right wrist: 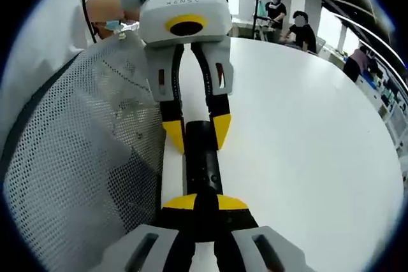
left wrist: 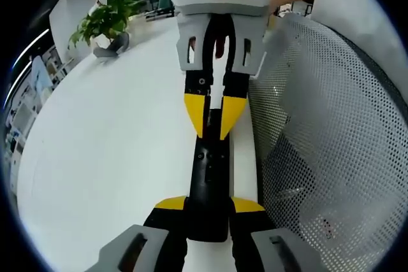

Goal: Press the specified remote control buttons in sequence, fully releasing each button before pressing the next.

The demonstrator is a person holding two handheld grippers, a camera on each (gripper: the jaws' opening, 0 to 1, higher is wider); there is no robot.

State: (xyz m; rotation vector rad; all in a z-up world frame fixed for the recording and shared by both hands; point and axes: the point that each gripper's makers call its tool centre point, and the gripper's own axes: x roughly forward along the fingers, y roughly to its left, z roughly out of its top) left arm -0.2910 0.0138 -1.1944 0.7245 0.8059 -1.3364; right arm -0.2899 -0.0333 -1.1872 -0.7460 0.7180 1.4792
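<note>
Lying lengthwise on the white table, the black remote control is held at its two ends by the two tools. In the left gripper view, a potted plant stands far off at the table's left edge; at centre the left gripper has its yellow-tipped jaws clamped on the near end of the remote, one jaw against each long side. Above it the right gripper comes in from the top, its yellow tips close together at the remote's far end; whether they touch the remote or each other cannot be told. To the right hangs a white mesh bag, just beside the remote. In the right gripper view the same mesh bag is on the left, the remote runs down the centre, and the right gripper has its tips drawn together over the near end. The left gripper straddles the far end. People stand beyond the table at upper right.
</note>
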